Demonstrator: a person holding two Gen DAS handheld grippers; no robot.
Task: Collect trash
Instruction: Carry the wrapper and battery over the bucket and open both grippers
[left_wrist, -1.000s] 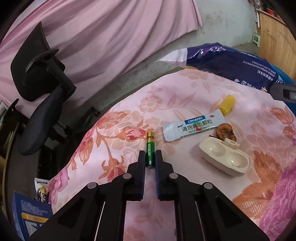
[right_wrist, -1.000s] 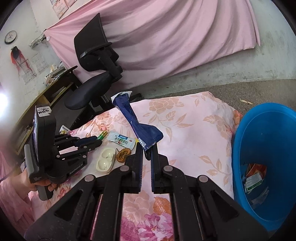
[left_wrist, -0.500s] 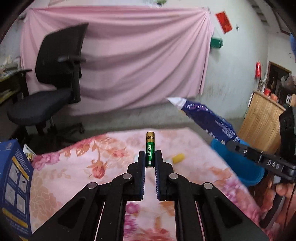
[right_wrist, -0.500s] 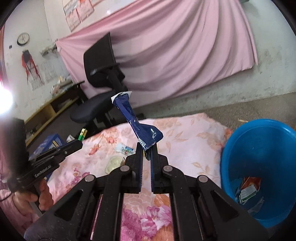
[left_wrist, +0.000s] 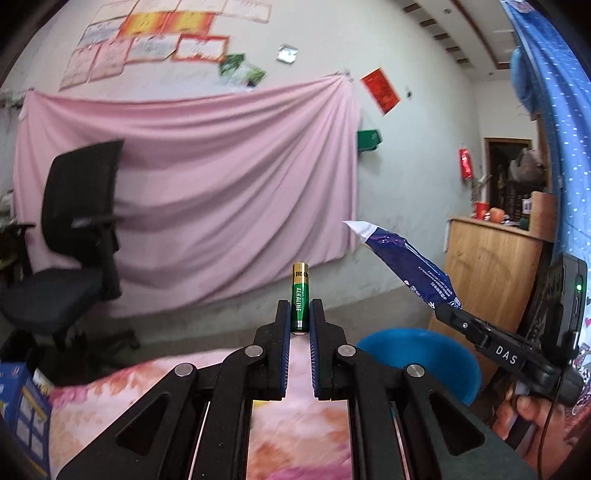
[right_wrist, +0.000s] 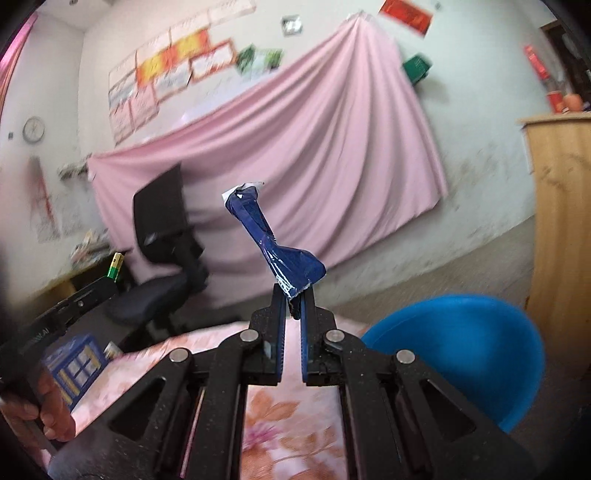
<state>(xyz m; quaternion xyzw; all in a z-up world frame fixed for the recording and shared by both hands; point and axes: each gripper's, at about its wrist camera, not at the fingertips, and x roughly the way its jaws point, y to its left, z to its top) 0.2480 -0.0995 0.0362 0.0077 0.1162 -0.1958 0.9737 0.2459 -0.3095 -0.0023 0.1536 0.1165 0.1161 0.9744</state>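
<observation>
Both tools have been raised off the flowered bed since a second ago, the left tool (left_wrist: 299, 319) clamped on a battery (left_wrist: 299, 301) at twelve o'clock, the right tool (right_wrist: 293, 304) clamped on a blue wrapper (right_wrist: 275, 245), which could be shaken loose short of the blue bin (right_wrist: 465, 354) at three o'clock.

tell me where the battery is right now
The battery stands upright, clamped in the left tool, held in the air left of the blue bin.

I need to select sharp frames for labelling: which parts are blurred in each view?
Left wrist view: battery sharp, chair and wall posters smeared. Right wrist view: wrapper fairly sharp, chair, bin and floor blurred by motion.
</observation>
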